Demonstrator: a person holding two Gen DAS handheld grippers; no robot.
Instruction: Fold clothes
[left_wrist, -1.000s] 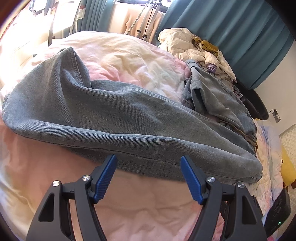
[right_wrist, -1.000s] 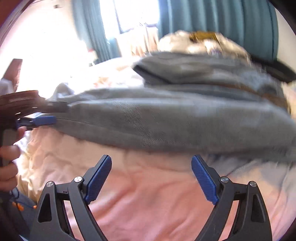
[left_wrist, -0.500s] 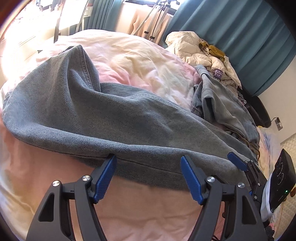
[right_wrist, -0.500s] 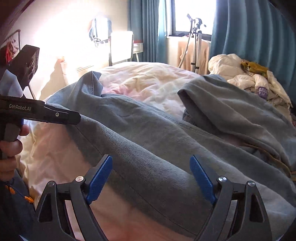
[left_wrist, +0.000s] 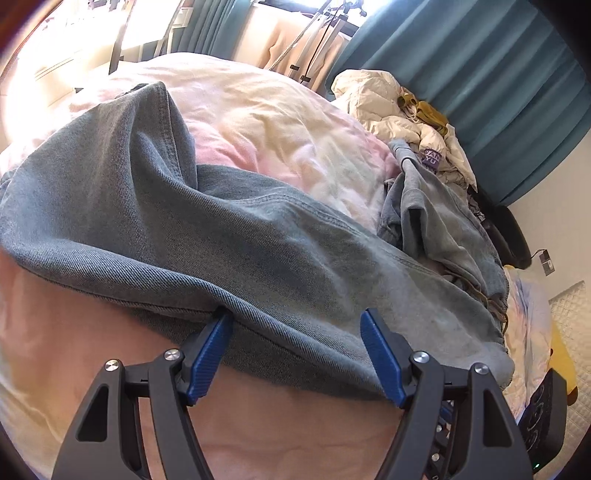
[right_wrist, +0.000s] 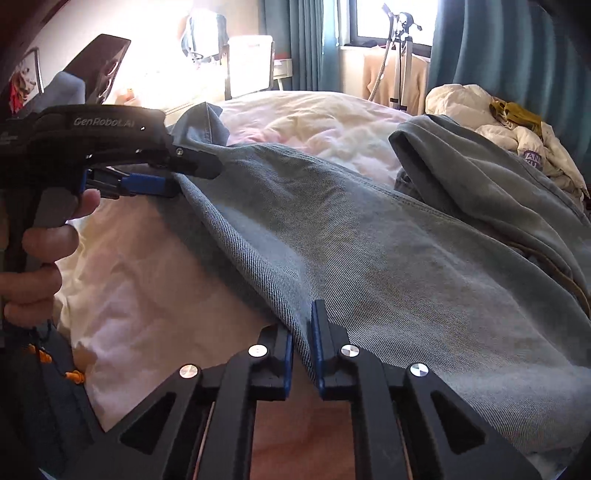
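Observation:
Grey-blue jeans lie spread across the pink bed cover. My left gripper is open at their near edge, with the hem between its wide-set jaws and its left fingertip touching the fold. In the right wrist view a hand holds the left gripper at the jeans' left end. My right gripper has its jaws closing tight on the jeans' near edge, denim pinched between the blue pads.
A second denim garment lies crumpled to the right, with a pile of white clothes behind it. Teal curtains and a clothes stand are beyond the bed. The bed cover is bare in front.
My right gripper swung in to the jeans' near edge and its jaws went from wide apart to pinched on the denim. My left gripper edged forward until the hem sat between its jaws.

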